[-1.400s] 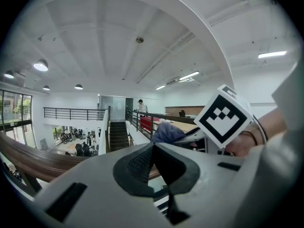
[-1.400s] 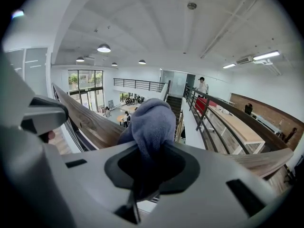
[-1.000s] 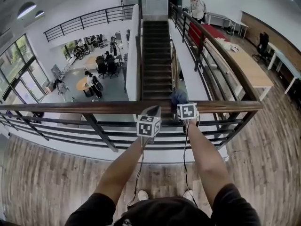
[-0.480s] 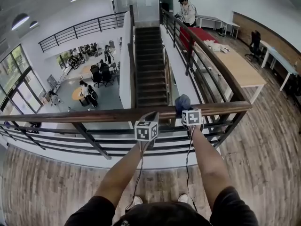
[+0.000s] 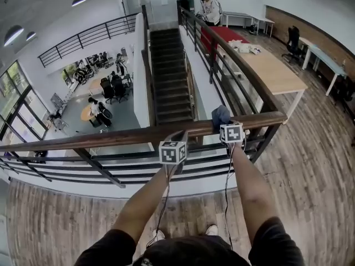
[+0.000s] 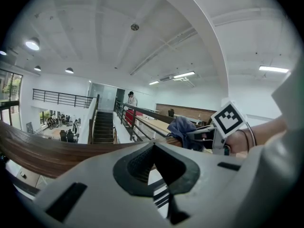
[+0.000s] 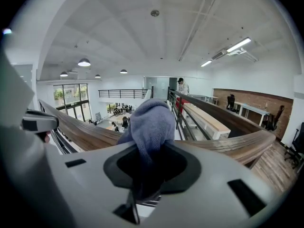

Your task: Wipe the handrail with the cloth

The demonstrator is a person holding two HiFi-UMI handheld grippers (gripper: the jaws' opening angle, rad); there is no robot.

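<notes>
The brown wooden handrail (image 5: 100, 139) runs across the head view from left to right. My right gripper (image 5: 226, 125) is shut on a blue-grey cloth (image 5: 221, 115), which bunches on top of the rail. In the right gripper view the cloth (image 7: 149, 120) rises out of the shut jaws, with the rail (image 7: 232, 144) behind it. My left gripper (image 5: 178, 136) sits at the rail to the left of the cloth, shut with nothing in it. The left gripper view shows the rail (image 6: 42, 151), the cloth (image 6: 183, 129) and the right gripper's marker cube (image 6: 229, 118).
Dark metal bars (image 5: 127, 165) run under the rail. Beyond it is an open drop to a lower floor with people at desks (image 5: 97, 107) and a staircase (image 5: 169, 76). A second railing (image 5: 233, 60) leads away right, past a long table (image 5: 272, 71) and a standing person (image 5: 209, 9).
The right gripper and the cloth have slid right along the rail, widening the gap to the left gripper. The head view has shifted slightly.
</notes>
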